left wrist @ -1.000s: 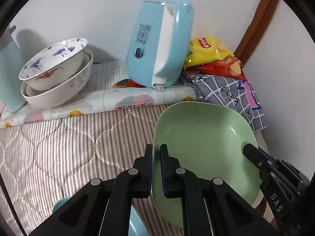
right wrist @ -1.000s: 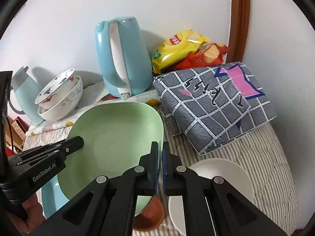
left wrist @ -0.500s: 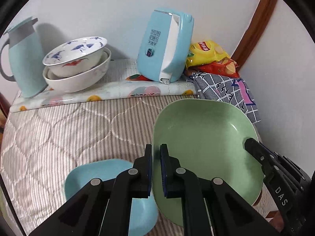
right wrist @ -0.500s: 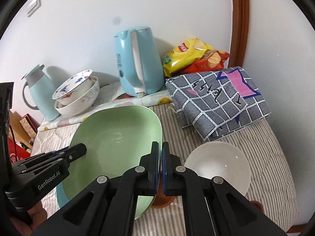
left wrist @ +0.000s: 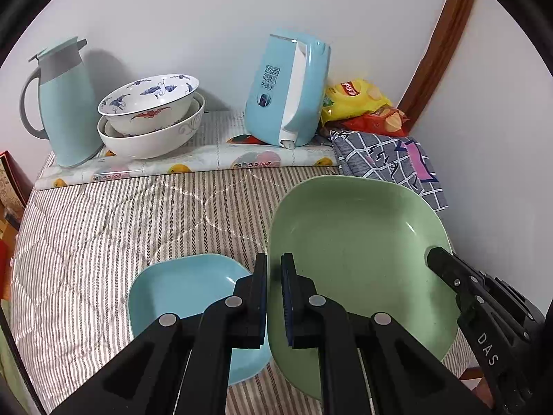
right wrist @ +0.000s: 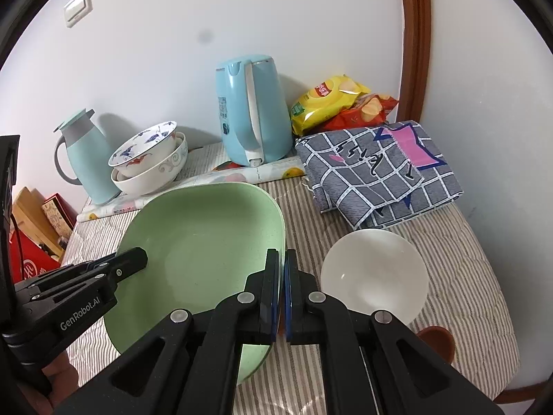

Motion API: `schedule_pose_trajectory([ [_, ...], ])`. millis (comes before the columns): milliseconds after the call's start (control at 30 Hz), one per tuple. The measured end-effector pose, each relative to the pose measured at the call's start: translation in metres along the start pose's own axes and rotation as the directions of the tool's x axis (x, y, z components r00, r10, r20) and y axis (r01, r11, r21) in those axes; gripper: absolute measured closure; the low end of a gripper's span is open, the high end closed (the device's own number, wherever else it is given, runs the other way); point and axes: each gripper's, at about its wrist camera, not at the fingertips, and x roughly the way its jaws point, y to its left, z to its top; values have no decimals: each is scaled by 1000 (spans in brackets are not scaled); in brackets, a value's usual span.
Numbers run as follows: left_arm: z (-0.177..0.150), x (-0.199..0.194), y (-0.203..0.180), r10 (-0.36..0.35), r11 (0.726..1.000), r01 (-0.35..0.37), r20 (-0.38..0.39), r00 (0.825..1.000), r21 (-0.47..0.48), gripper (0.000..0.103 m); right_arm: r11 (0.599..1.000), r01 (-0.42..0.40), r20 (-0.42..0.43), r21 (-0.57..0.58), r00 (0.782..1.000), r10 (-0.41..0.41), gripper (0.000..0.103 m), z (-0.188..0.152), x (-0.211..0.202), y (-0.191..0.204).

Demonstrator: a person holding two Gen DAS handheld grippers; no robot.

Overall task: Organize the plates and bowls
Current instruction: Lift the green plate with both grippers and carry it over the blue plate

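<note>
Both grippers hold a large green plate (left wrist: pixel 356 252) by opposite rims, lifted above the striped table. My left gripper (left wrist: pixel 274 269) is shut on its left rim; my right gripper (right wrist: pixel 280 266) is shut on its right rim. The plate also shows in the right wrist view (right wrist: pixel 207 242). A blue square plate (left wrist: pixel 186 290) lies on the table below and left of it. A white bowl (right wrist: pixel 373 273) sits on the table to the right, with a brown dish (right wrist: pixel 437 342) beside it. Two stacked bowls (left wrist: pixel 152 114) stand at the back left.
A light blue kettle (left wrist: pixel 290 90) and a blue thermos jug (left wrist: pixel 65 100) stand at the back on a patterned mat (left wrist: pixel 207 159). Snack bags (left wrist: pixel 359 100) and a folded checked cloth (right wrist: pixel 376 173) fill the back right corner. Walls close the back and right.
Both grippers have pulled back and up with the green plate. The blue plate, white bowl and thermos jug have come into view.
</note>
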Motion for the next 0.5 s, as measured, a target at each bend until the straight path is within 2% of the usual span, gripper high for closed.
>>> schedule_pose_trajectory([
  [500,-27,-24,25,39,998,-38,12,999,-57,95,997,-56,-3,-45,998,56,101,-17,-11,28],
])
